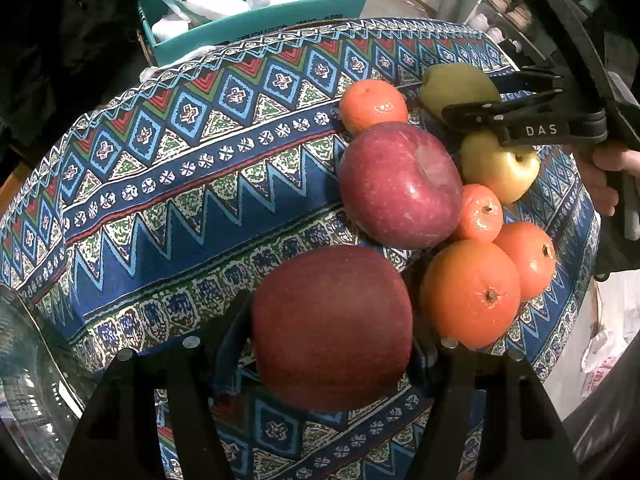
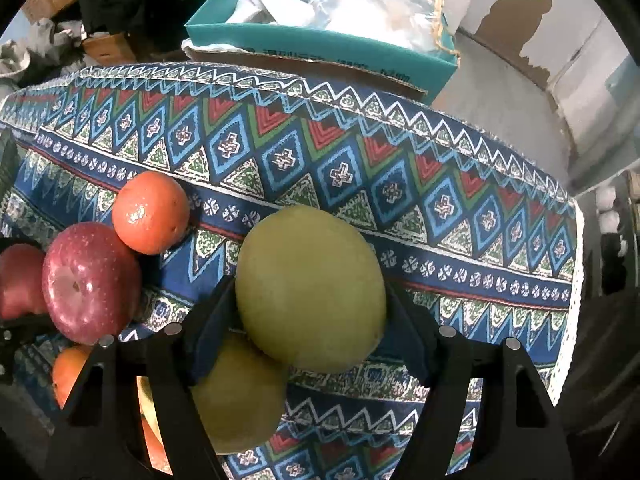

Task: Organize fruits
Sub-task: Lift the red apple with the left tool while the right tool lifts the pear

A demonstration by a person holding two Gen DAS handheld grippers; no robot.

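Note:
My left gripper (image 1: 332,344) is shut on a red apple (image 1: 332,326) just above the patterned cloth (image 1: 192,168). A second red apple (image 1: 400,186) lies behind it, with several oranges (image 1: 470,294) and a yellow-green apple (image 1: 498,166) around it. My right gripper (image 2: 310,320) is shut on a green apple (image 2: 310,288); it also shows in the left wrist view (image 1: 492,100), holding that green apple (image 1: 456,84) at the far right. In the right wrist view another yellow-green apple (image 2: 240,396) sits under the held one, with a red apple (image 2: 90,280) and an orange (image 2: 150,212) to the left.
A teal box (image 1: 256,28) full of plastic bags stands behind the table's far edge, also in the right wrist view (image 2: 320,52). A clear glass bowl (image 1: 28,372) sits at the lower left of the left wrist view. The cloth's left half is bare.

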